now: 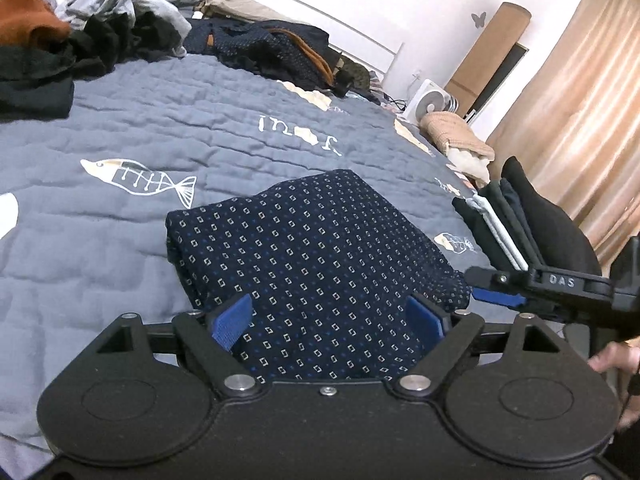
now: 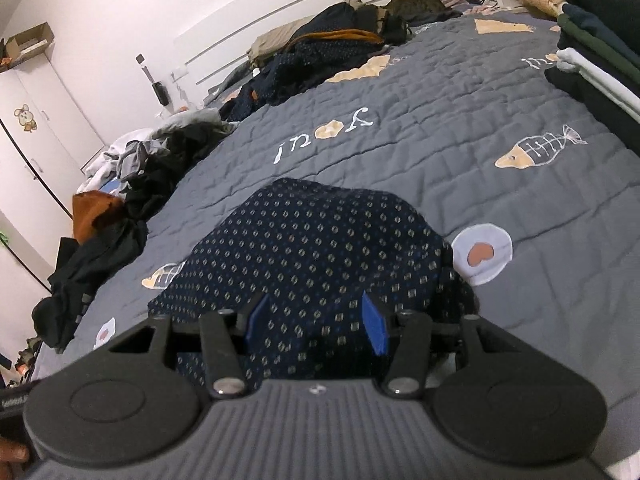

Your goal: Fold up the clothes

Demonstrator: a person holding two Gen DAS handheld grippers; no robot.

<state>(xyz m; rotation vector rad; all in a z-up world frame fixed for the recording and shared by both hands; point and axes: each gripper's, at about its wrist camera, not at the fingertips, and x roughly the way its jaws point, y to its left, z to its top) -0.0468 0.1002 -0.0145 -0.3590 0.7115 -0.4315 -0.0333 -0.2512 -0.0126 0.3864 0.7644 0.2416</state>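
On the grey quilted bedspread [image 1: 120, 128], printed with fish skeletons and white letters, a folded navy garment [image 1: 312, 248] with small square dots is lying flat near the bed's edge. The left gripper [image 1: 330, 320] is hovering just over its near side with the blue pads standing wide apart — nothing is pinched between them. The right gripper [image 2: 316, 324] is pointing down at the same garment from its own side, its jaws sitting about half apart, the cloth lying below them rather than clamped. A stack of folded dark clothes [image 1: 504, 216] is sitting beside the garment — unfolded clothes [image 1: 80, 40] are lying heaped along the far side of the bed.
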